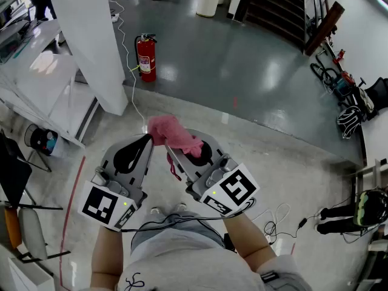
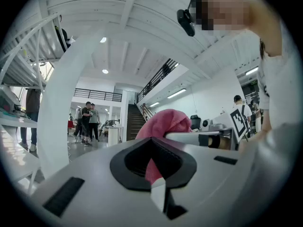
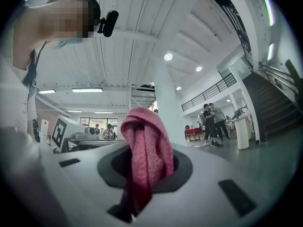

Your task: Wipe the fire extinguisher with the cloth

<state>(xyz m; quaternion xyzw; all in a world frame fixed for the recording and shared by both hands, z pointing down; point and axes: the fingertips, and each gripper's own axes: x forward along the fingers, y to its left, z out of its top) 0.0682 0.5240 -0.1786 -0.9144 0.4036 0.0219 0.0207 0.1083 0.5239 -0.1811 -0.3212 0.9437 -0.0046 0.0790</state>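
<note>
A red fire extinguisher point(image 1: 146, 57) stands upright on the grey floor, a few steps ahead and to the left, beside a white pillar point(image 1: 91, 41). Both grippers are held at waist height, far from it. A pink cloth point(image 1: 173, 135) is bunched between their tips. My right gripper point(image 1: 172, 148) is shut on the cloth point(image 3: 144, 141), which drapes out over its jaws point(image 3: 147, 174). My left gripper point(image 1: 148, 139) meets the cloth's left edge. In the left gripper view, pink cloth point(image 2: 165, 122) shows inside its closed jaws point(image 2: 152, 161).
A white cable point(image 1: 131, 93) runs across the floor past the extinguisher. A dark staircase point(image 1: 273, 5) rises at the back. Bags and gear point(image 1: 351, 102) lie at the right, a white bench point(image 1: 36, 77) and a stool point(image 1: 40, 140) at the left. People stand far off.
</note>
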